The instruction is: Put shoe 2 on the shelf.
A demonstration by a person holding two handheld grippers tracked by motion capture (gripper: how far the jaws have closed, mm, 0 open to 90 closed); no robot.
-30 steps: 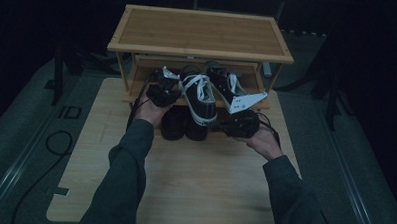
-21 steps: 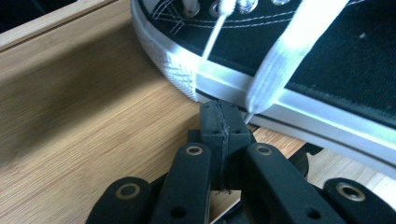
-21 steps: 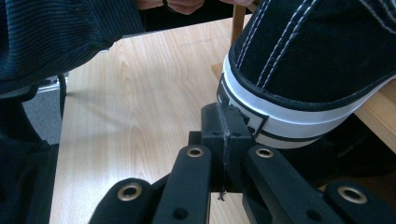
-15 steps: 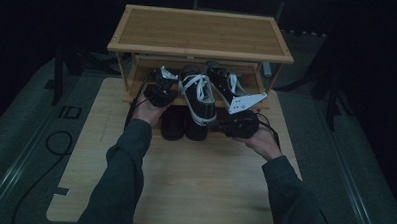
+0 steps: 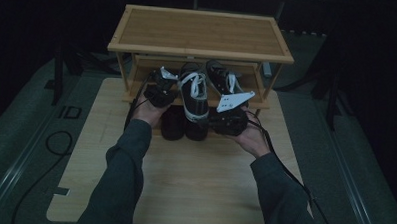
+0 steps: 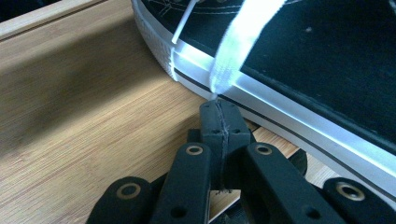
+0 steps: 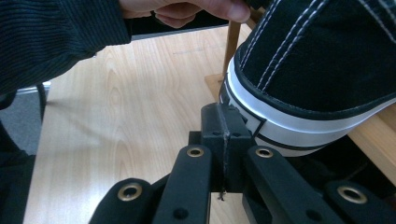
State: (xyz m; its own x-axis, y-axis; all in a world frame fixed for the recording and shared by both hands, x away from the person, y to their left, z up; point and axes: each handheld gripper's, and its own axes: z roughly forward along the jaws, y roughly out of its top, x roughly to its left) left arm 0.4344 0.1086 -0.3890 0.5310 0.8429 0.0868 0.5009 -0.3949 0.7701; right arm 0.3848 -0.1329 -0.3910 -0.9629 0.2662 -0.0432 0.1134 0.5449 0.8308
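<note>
Wooden counter [image 5: 184,181] under dim light, left gripper [image 6: 218,109] pressed together on a white lace [image 6: 238,46] (its tip pinched), black sneaker [image 5: 193,94] just ahead between both grippers, right gripper [image 7: 223,122] jaws together at its sole, shoe rack [image 5: 199,37] beyond.

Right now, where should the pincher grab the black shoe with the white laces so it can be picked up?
Probably the heel collar. The shoe lies with its heel toward the person, hanging off the lower shelf, so come from the person's side, one jaw inside the opening, one outside. Both the left gripper and right gripper are shut now, tips at the white sole, and must open first.
</note>
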